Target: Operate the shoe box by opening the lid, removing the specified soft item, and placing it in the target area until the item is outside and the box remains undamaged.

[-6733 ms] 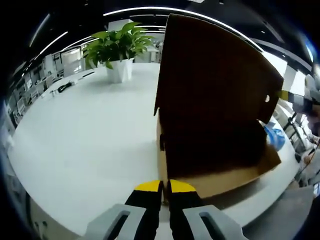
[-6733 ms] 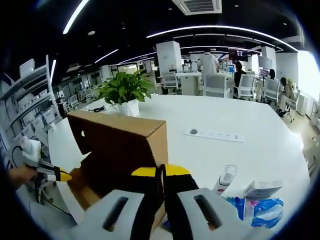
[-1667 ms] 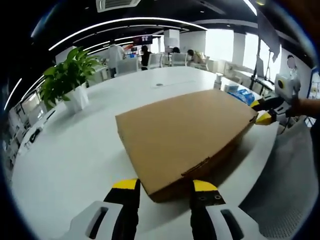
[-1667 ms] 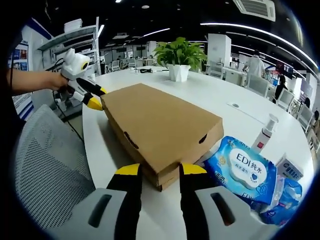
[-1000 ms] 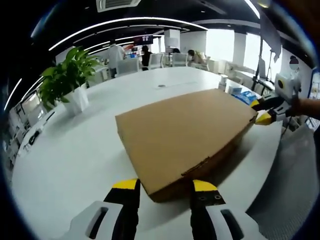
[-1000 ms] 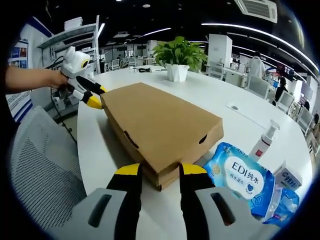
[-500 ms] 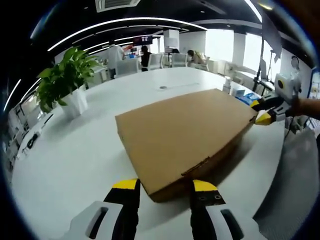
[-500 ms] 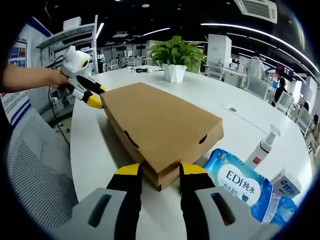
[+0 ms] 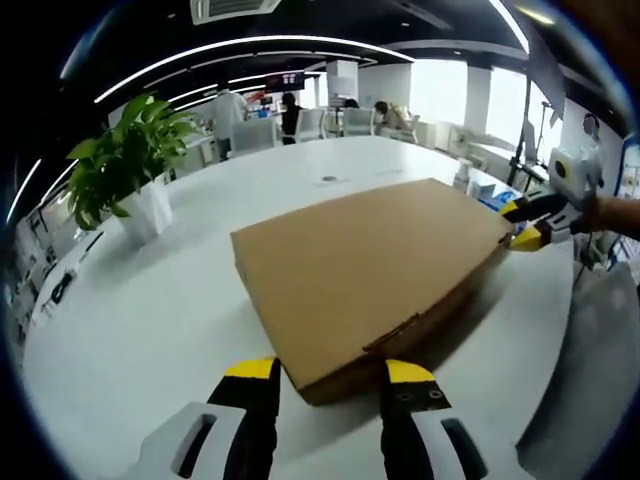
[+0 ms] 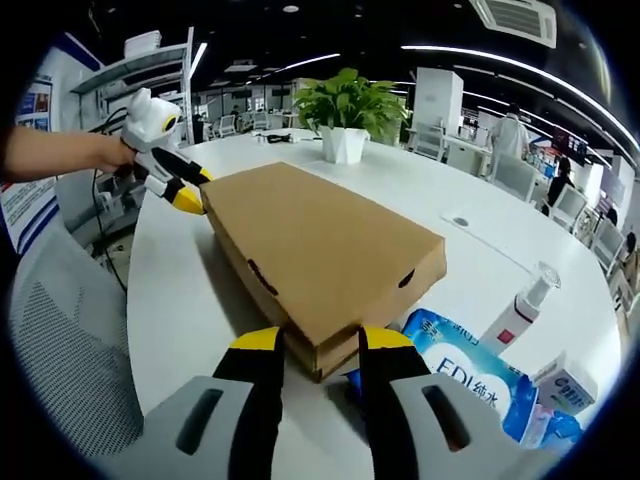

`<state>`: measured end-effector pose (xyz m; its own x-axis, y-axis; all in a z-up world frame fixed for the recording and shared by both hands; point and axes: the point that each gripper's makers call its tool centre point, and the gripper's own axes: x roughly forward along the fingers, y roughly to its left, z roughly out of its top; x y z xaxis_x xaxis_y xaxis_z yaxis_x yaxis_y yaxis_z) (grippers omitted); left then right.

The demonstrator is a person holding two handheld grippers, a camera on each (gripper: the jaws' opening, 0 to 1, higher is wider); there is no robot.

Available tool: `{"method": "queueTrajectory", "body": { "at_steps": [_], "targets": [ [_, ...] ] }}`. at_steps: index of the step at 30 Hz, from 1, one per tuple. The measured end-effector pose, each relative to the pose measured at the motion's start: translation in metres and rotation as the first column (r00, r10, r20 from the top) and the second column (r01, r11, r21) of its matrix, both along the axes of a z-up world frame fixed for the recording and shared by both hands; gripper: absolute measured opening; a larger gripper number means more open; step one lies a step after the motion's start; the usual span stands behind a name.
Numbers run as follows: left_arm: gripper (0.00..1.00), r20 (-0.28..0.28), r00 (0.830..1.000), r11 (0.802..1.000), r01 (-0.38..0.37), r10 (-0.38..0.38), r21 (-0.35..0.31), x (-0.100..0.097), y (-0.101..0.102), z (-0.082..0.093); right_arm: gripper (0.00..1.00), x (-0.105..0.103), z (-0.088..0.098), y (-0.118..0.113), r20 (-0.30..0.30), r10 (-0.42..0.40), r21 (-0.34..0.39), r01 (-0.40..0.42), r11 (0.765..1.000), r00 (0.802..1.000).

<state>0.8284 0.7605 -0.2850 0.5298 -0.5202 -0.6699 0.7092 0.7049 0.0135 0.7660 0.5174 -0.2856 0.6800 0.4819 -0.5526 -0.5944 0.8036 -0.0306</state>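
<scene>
A closed brown cardboard shoe box (image 9: 370, 270) lies flat on the white table (image 9: 140, 300). My left gripper (image 9: 328, 370) has its yellow-tipped jaws clamped on the near corner of the box. At the far right corner, my right gripper (image 9: 522, 224) comes in with a hand behind it. In the right gripper view the same box (image 10: 320, 250) runs away from me, and my right gripper (image 10: 322, 340) grips its near corner. My left gripper (image 10: 180, 192) holds the far left corner. A blue wipes pack (image 10: 470, 385) lies beside the box, partly tucked behind its corner.
A potted plant (image 10: 345, 110) stands further back on the table, also the plant (image 9: 125, 165) at the left. A pump bottle (image 10: 515, 310) and a small carton (image 10: 565, 385) sit right of the wipes. A grey mesh chair (image 10: 60, 350) stands off the table edge.
The box stays fixed between both pairs of jaws while the table and room drift behind it. The wipes pack and bottle have come closer to the box corner.
</scene>
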Motion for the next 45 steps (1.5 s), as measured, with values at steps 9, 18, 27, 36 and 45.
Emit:
{"method": "queueTrajectory", "body": {
  "at_steps": [9,18,27,36,45],
  "targets": [
    [0.4,0.0,1.0,1.0,0.007,-0.007,-0.002,0.007,-0.004,0.0,0.27,0.006,-0.004,-0.005,-0.009,-0.004,-0.012,0.004,1.0,1.0],
    [0.4,0.003,1.0,1.0,-0.001,0.001,-0.005,0.01,-0.005,-0.001,0.27,0.009,-0.003,-0.007,-0.01,0.003,-0.017,-0.003,1.0,1.0],
    [0.4,0.003,1.0,1.0,0.003,-0.003,-0.004,0.01,-0.007,0.0,0.27,0.01,-0.003,-0.007,-0.014,-0.001,-0.019,0.0,1.0,1.0],
    [0.4,0.003,1.0,1.0,0.0,0.0,-0.008,0.014,-0.004,-0.002,0.27,0.01,-0.002,-0.008,-0.014,-0.01,-0.017,0.009,1.0,1.0],
    [0.51,0.035,0.999,1.0,-0.011,0.011,-0.007,0.006,-0.004,0.01,0.37,0.005,0.009,-0.016,0.018,-0.038,-0.011,0.038,0.999,0.999]
  ]
}}
